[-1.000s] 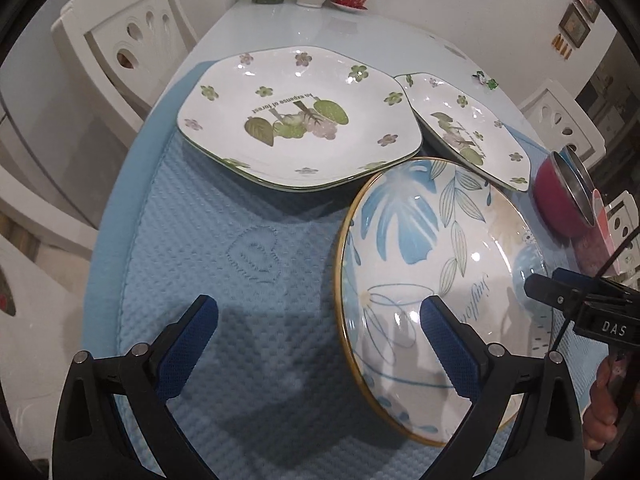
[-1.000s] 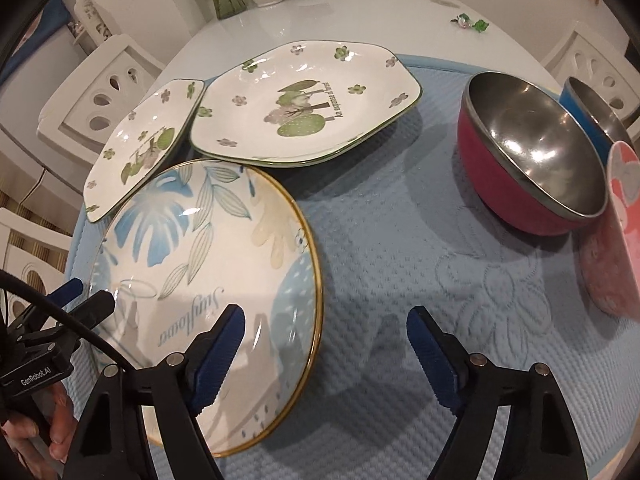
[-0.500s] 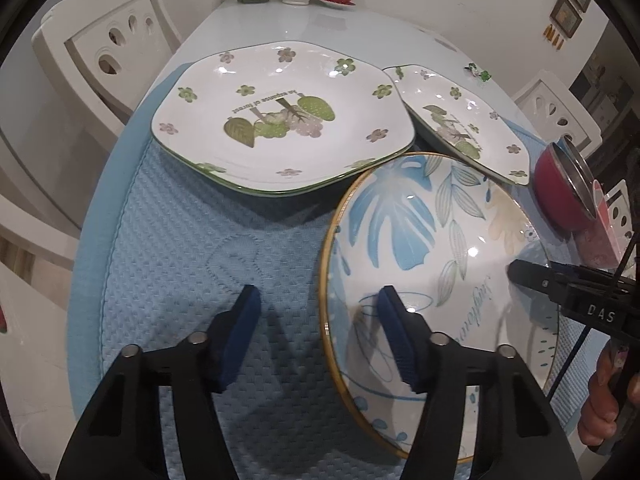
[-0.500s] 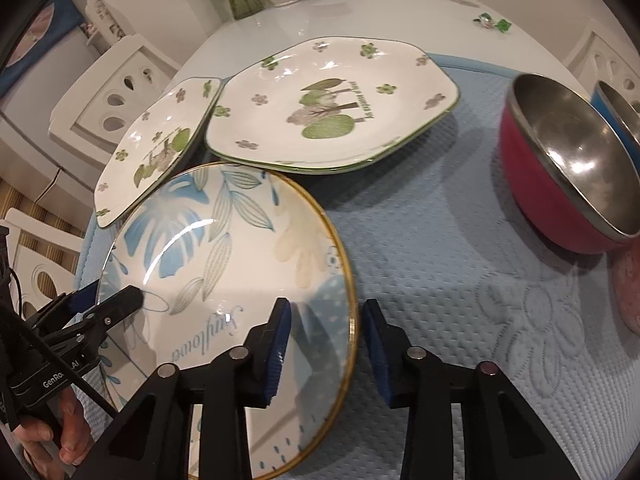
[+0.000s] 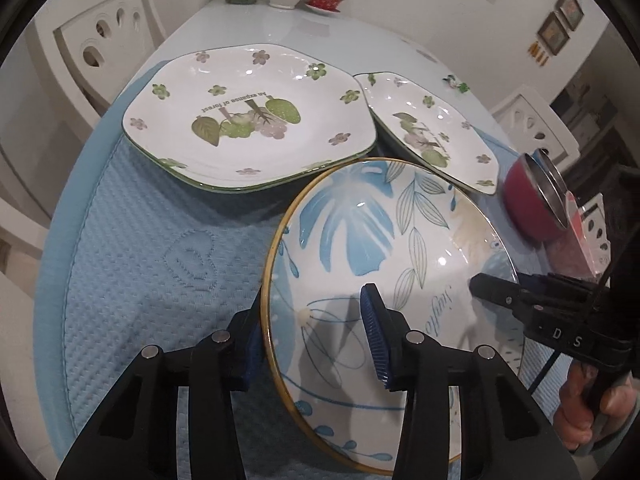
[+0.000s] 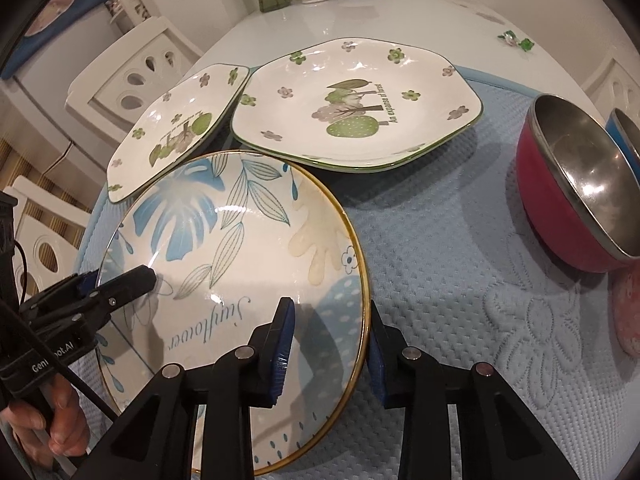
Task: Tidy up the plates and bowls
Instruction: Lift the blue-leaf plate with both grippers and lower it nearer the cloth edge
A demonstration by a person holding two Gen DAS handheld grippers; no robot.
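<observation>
Left gripper [image 5: 316, 344]: jaws closing astride the left rim of the blue leaf plate [image 5: 384, 240]; one pad under the rim, one above the plate's face, not visibly pressing yet
Right gripper [image 6: 328, 344]: fingers clamped on the plate's right rim
Blue leaf plate: near edge of the blue mat [image 6: 460, 248], tilted
Large floral plate [image 6: 356, 104]: mat's far edge, just beyond
Small floral plate [image 6: 180, 128]: far left, rim tucked under the large one's
Red bowl [image 6: 580, 184]: mat's right edge; upright
</observation>
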